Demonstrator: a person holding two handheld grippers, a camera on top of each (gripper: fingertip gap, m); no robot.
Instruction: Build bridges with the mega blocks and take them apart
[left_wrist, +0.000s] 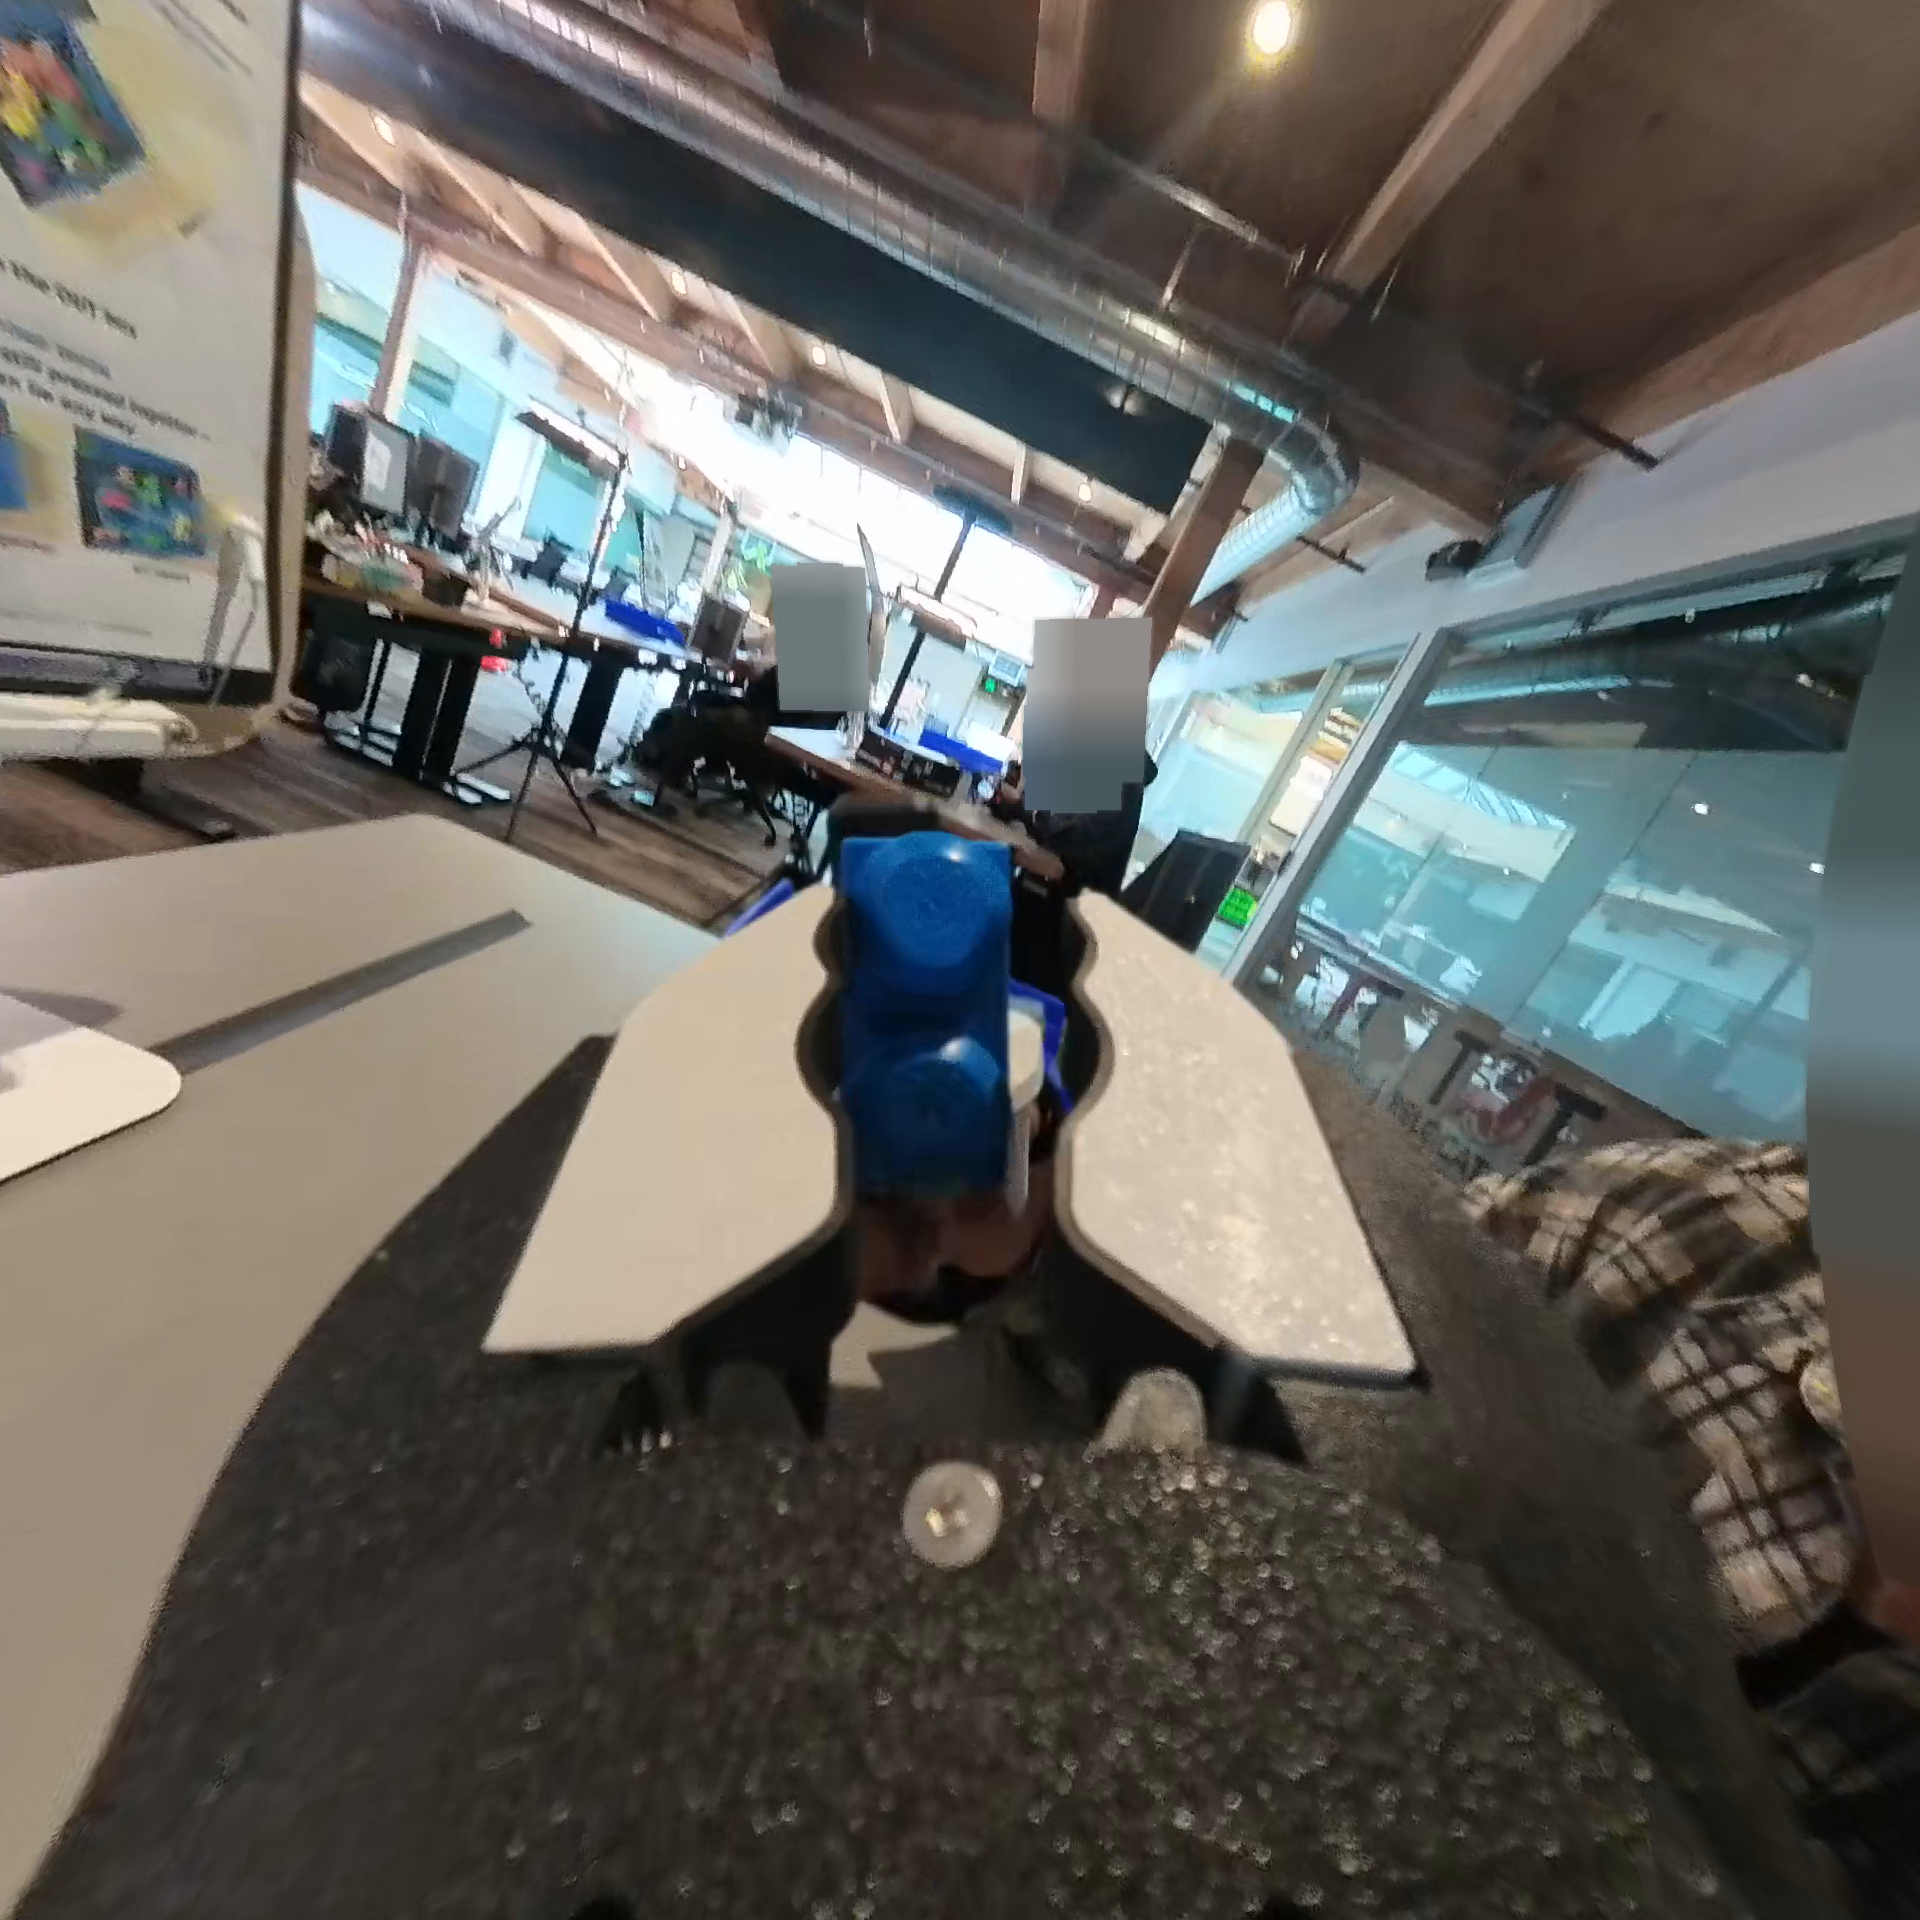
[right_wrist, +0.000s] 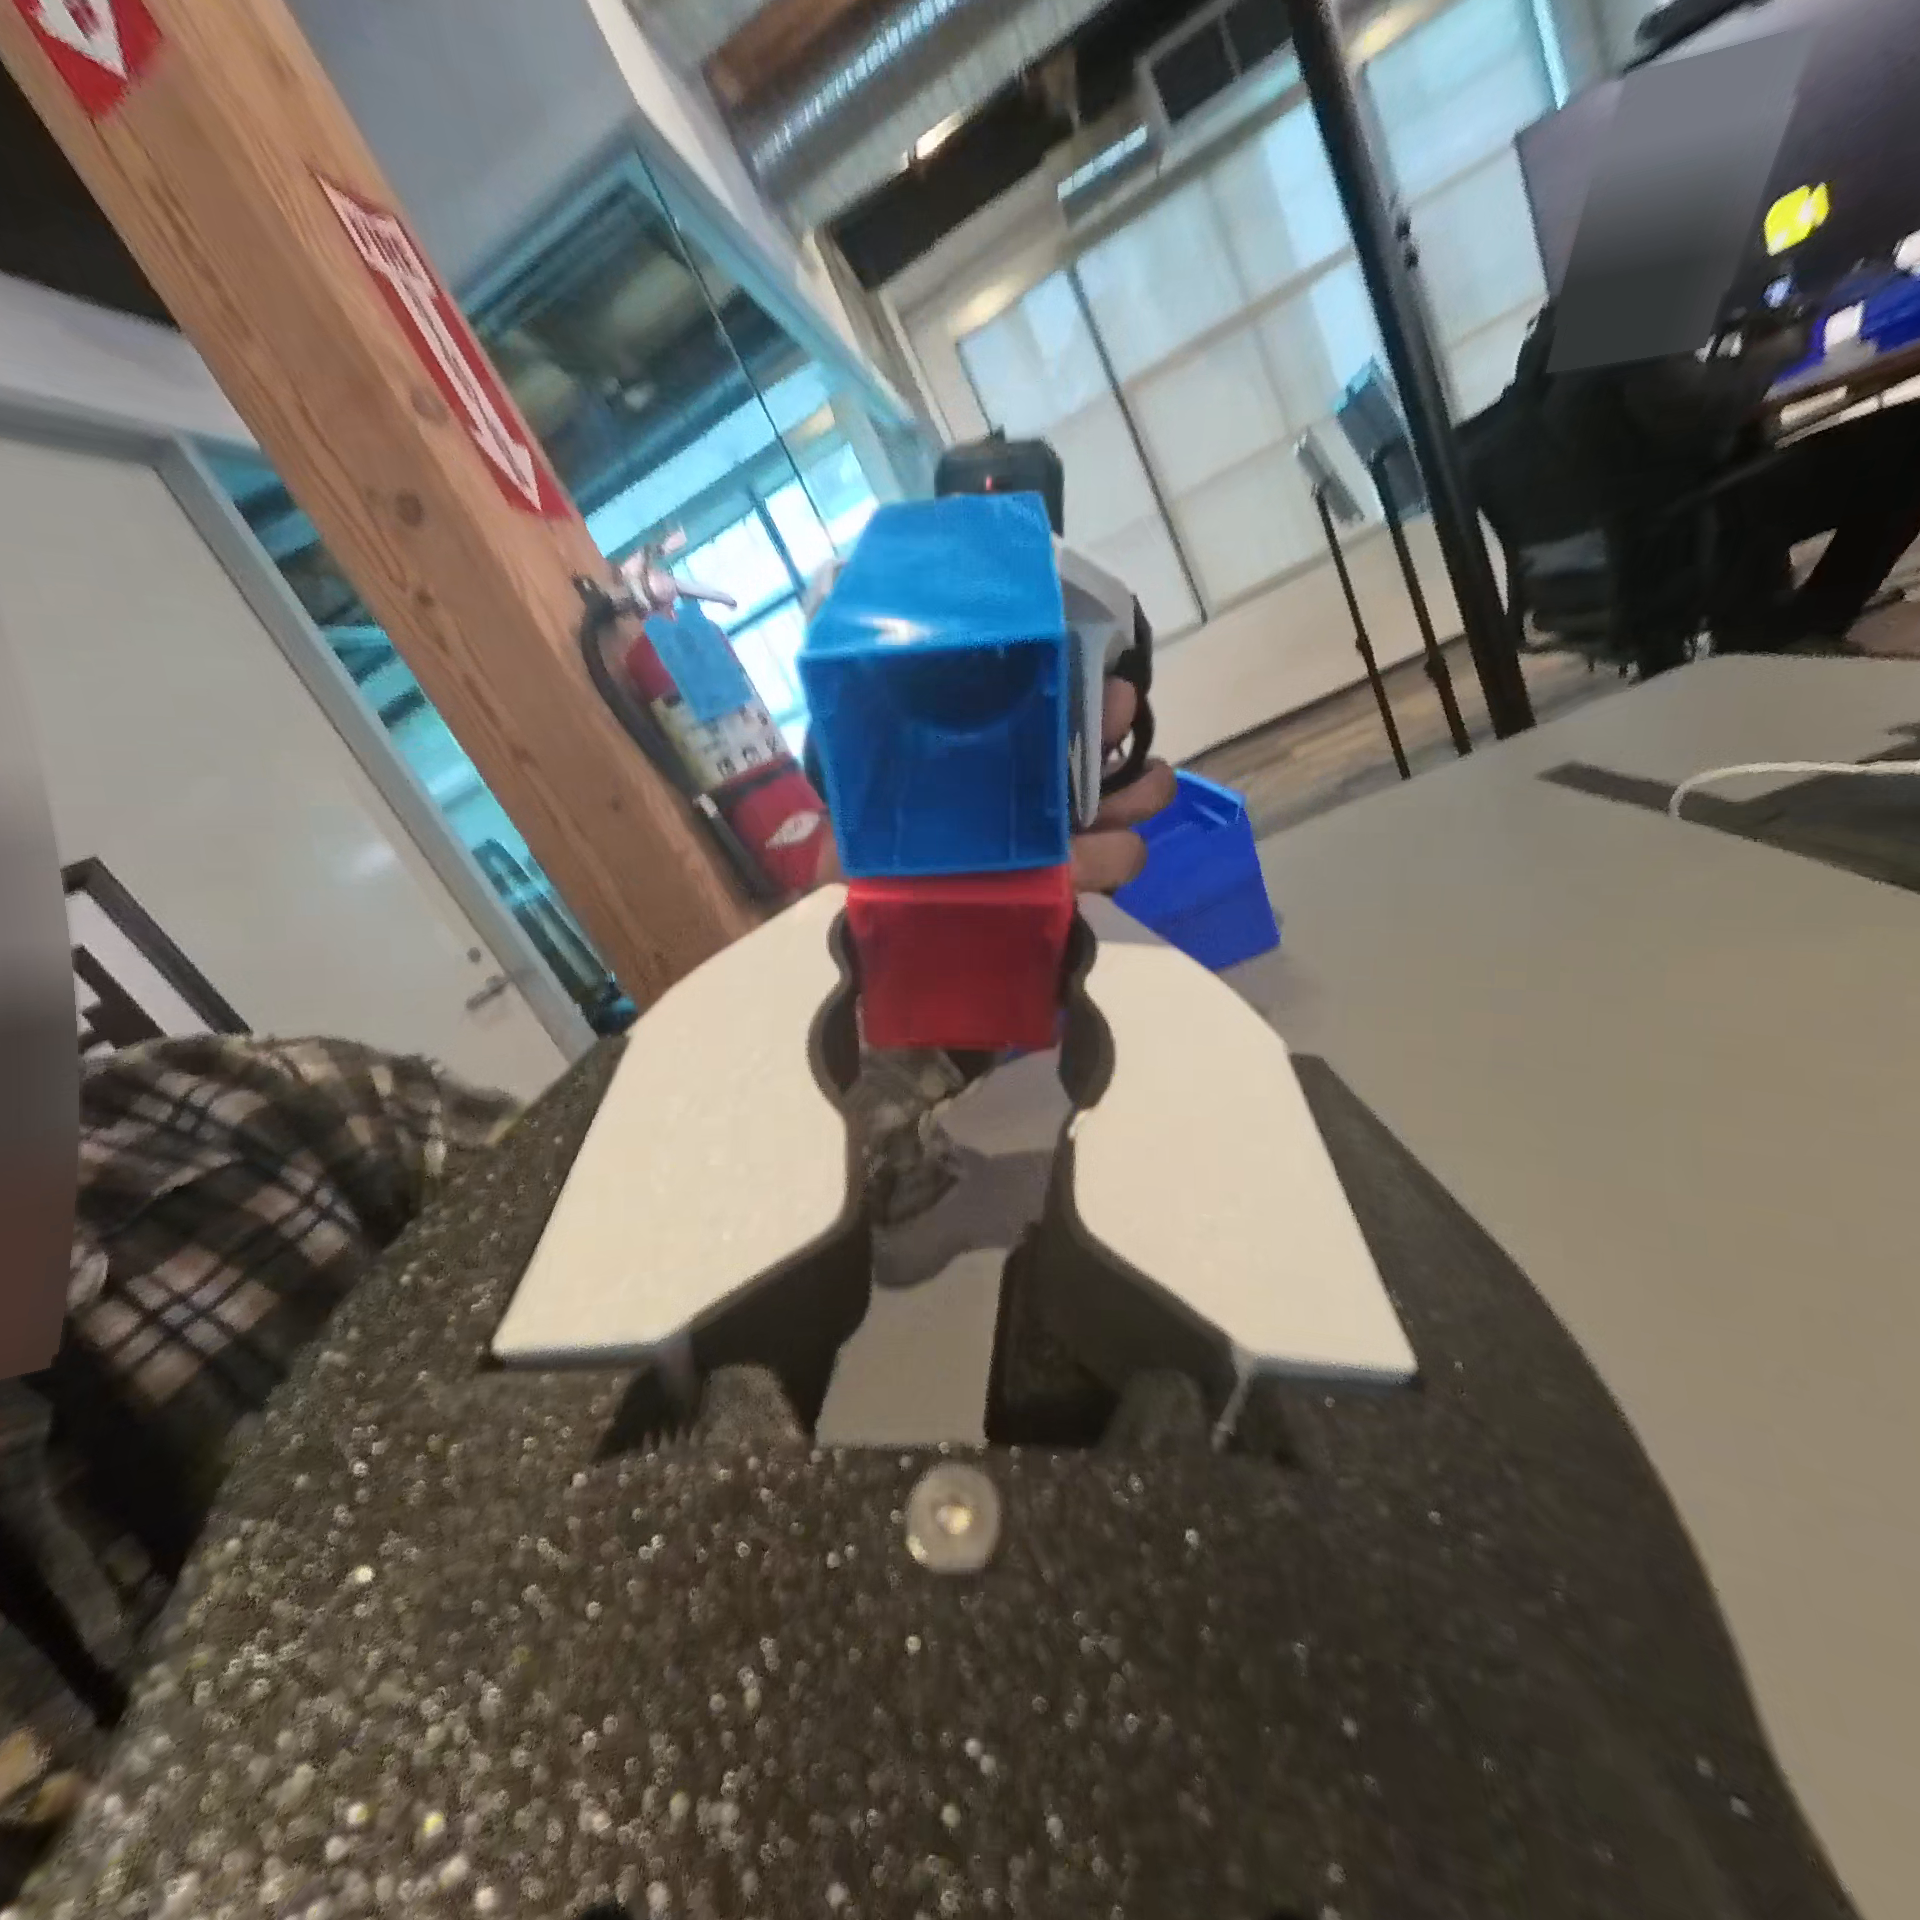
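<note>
Left gripper (left_wrist: 940, 1029): fingers were seen clamped on a dark blue block (left_wrist: 925, 1023), its two studs turned toward the camera, held up off the grey table (left_wrist: 260, 987). Something white was glimpsed just behind the block; its nature could not be made out.

Right gripper (right_wrist: 961, 961): fingers were closed on a red block (right_wrist: 956, 961), with a lighter blue block (right_wrist: 940, 696) joined to it on top, hollow underside facing the lens. Both were held above the table. Beyond them a blue bin (right_wrist: 1200, 873) was noted on the tabletop, and farther off a fire extinguisher (right_wrist: 748, 758) beside a wooden post (right_wrist: 343, 416).
</note>
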